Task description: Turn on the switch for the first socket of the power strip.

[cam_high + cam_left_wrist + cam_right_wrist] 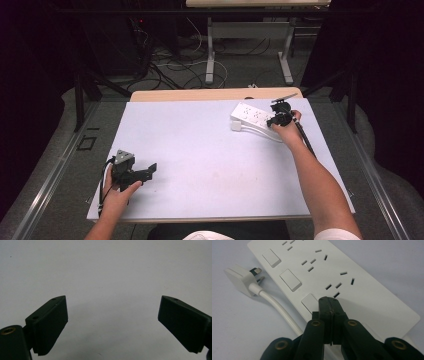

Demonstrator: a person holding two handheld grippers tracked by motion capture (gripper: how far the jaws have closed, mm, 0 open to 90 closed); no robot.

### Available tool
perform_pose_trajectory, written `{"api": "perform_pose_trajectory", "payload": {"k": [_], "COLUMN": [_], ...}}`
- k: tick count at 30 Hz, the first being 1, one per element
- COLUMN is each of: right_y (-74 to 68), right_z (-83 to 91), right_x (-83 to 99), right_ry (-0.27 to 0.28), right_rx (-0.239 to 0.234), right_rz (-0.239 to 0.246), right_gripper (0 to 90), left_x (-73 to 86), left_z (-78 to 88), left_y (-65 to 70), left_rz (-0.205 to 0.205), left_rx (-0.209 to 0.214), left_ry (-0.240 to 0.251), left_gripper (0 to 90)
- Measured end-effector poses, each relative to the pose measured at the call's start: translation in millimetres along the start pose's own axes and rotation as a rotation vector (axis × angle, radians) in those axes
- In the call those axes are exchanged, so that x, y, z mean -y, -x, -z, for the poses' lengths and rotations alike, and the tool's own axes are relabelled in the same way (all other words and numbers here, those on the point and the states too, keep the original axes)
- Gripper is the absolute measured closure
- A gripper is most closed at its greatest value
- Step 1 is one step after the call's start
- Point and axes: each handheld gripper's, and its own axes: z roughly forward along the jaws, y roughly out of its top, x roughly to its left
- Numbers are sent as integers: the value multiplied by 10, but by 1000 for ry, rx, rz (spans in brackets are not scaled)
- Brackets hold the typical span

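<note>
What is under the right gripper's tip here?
The shut right gripper sits over the white power strip, at the nearest of its three switches. Its jaws cover part of that switch, so contact cannot be seen.

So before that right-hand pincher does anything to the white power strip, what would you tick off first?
1. Right gripper shut, tip over the nearest switch: ok.
2. Tip actually touching the switch: cannot tell.
3. Power strip flat on the table: ok.
4. Plug out of the sockets, lying beside the strip: ok.
5. Left gripper open, holding nothing, near the table's opposite corner: ok.
6. Switch positions, on or off: cannot tell.
</note>
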Motion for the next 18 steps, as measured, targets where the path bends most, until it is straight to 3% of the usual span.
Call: {"api": "perform_pose_trajectory", "payload": {"k": [9, 18], "right_y": [10, 10], "right_z": [13, 37], "right_x": [-16, -16], "right_ry": [-12, -12], "right_rx": [-7, -5], "right_rz": [-10, -6], "right_gripper": [813, 672], "left_x": [7, 2], "left_z": [10, 4], "left_y": [-10, -3], "left_rz": [7, -1], "left_rx": [0, 1], "left_ry": [3, 4], "left_gripper": [91, 91]}}
